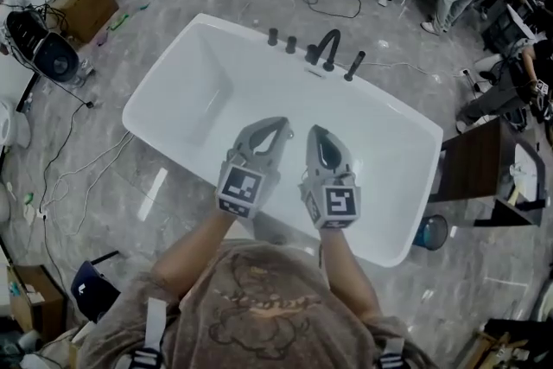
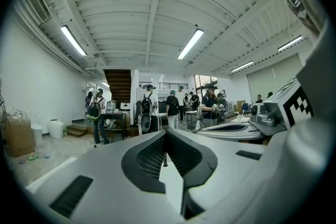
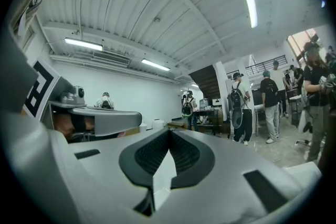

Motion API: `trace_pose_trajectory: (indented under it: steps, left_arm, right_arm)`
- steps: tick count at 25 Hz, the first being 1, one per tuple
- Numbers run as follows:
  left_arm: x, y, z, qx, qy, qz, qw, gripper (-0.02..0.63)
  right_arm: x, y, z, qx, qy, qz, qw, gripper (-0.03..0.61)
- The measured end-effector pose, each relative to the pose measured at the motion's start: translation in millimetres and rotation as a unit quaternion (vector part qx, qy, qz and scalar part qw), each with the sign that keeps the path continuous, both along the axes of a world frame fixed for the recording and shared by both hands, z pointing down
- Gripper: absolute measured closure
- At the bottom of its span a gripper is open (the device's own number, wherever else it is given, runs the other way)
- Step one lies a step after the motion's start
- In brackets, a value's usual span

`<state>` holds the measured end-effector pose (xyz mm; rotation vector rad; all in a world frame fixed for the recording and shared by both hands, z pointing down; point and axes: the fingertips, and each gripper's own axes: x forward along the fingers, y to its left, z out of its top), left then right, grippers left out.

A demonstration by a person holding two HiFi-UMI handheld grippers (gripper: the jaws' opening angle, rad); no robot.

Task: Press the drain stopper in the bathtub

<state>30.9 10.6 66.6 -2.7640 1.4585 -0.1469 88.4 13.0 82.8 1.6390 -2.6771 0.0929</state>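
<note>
The left gripper (image 1: 278, 127) is closed, its jaw tips meeting on nothing. A bent forearm (image 1: 194, 251) holds it above the white bathtub (image 1: 199, 82). Just beside it, the right gripper (image 1: 316, 134) is likewise closed and empty. The drain stopper cannot be made out in the tub below them.

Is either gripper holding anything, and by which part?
Nothing is held. The left gripper and right gripper both show jaws closed tip to tip with nothing between, above the bathtub.
</note>
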Motion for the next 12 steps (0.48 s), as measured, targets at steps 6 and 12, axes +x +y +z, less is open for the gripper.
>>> trace_pose_trajectory:
  steps: [6, 12]
  left_arm:
    - [-6, -31, 4, 0.001, 0.003, 0.026, 0.9997, 0.612]
    - [-5, -60, 14, 0.003, 0.008, 0.049, 0.9988, 0.612]
  right_arm:
    - [-4, -28, 11, -0.003, 0.006, 0.035, 0.999, 0.578]
    - [-2, -53, 26, -0.012, 0.002, 0.065, 0.998, 0.58]
